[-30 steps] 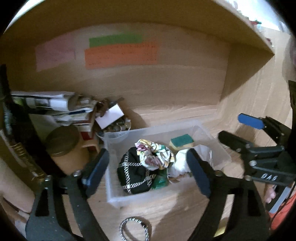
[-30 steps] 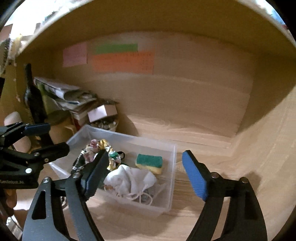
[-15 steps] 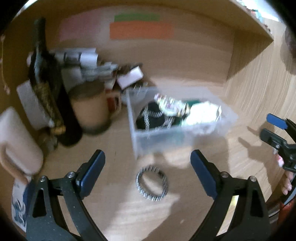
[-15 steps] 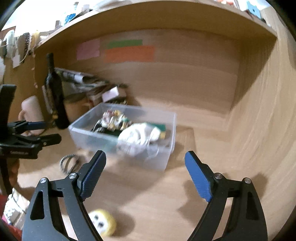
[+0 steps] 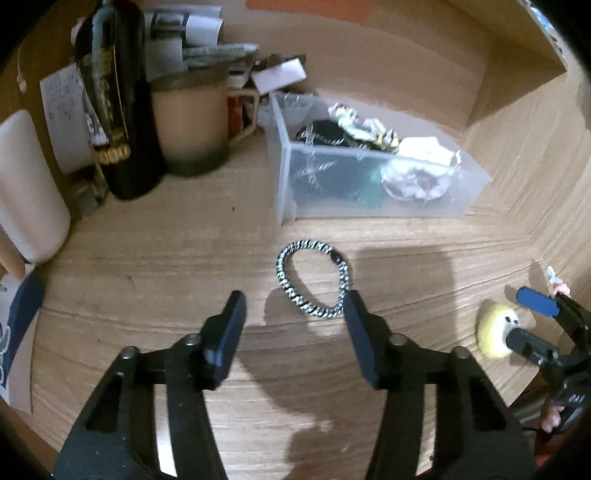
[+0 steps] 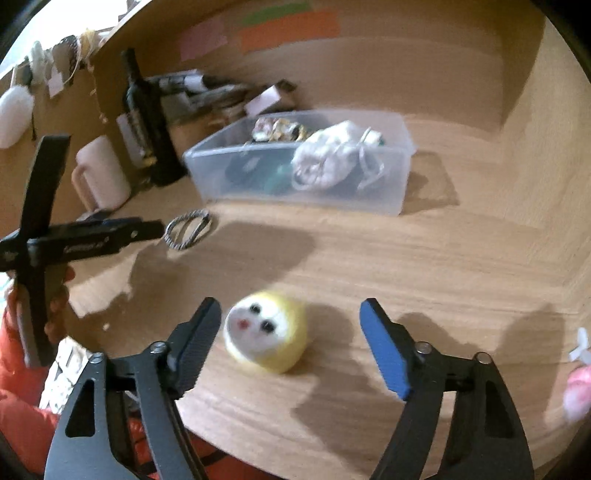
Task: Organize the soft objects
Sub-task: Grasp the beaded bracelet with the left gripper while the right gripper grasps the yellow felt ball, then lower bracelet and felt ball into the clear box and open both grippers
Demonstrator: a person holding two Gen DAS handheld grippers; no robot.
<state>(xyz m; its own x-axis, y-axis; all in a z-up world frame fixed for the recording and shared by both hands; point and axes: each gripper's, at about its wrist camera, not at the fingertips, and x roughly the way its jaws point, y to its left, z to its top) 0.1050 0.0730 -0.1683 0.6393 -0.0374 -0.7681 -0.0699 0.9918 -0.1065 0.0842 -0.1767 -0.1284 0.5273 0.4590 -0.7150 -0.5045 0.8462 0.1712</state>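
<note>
down on the desk, the left gripper gapes wide above the scrunchie, grasping nothing. likewise spread, the right gripper straddles the yellow plush without touching. beyond sits the bin of soft things.

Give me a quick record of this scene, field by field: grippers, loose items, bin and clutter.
left gripper: open, empty, just short of the hair tie
right gripper: open, empty, fingers either side of the yellow plush, not closed on it
bin: clear plastic, holds a white cloth and other soft items
desk: wooden
left clutter: dark bottle, tan mug, papers
</note>
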